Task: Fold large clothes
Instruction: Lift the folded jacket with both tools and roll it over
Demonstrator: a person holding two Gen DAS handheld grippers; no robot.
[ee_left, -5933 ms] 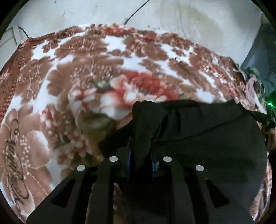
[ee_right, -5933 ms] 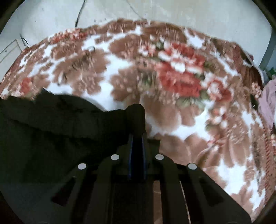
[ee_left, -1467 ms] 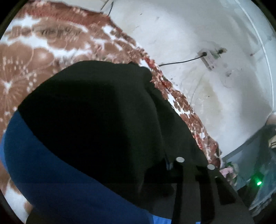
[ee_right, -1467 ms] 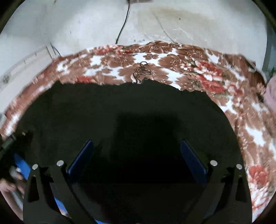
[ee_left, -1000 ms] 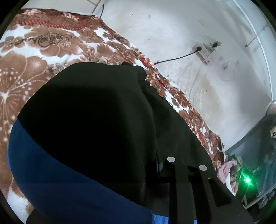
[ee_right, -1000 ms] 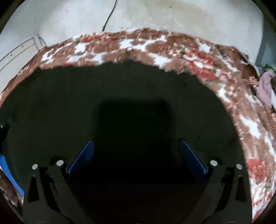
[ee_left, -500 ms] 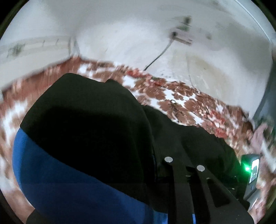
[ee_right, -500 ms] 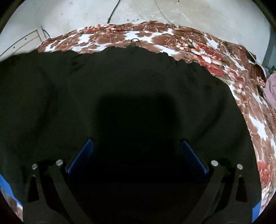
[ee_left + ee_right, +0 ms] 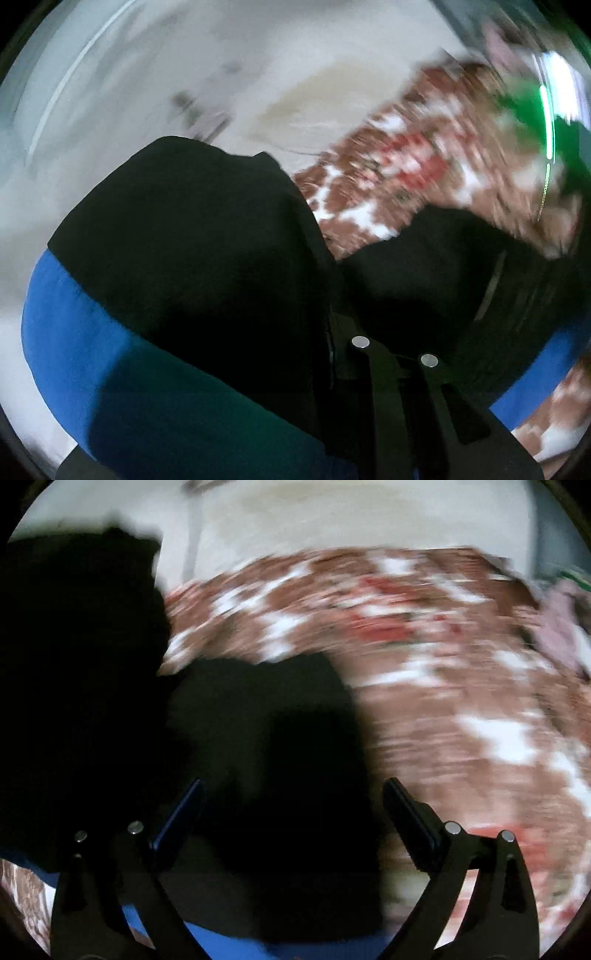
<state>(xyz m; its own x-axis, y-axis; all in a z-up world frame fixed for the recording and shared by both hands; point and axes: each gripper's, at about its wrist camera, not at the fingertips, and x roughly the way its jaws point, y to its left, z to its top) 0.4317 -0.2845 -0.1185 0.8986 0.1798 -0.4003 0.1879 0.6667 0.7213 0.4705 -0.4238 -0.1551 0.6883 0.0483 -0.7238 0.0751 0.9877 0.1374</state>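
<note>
mostly blurred; black garment [image 9: 192, 258] hides left tool [image 9: 332, 332] fingertips, blanket [image 9: 443, 701] smeared

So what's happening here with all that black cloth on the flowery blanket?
A person is folding a large black garment with a blue band on a floral blanket, using a hand-held claw in each hand. The left claw is clamped on part of the garment, which drapes over it and hides much of its view. The right claw is open above the cloth lying on the blanket, gripping nothing. Both pictures are blurred by motion, so finer detail is hard to tell.
</note>
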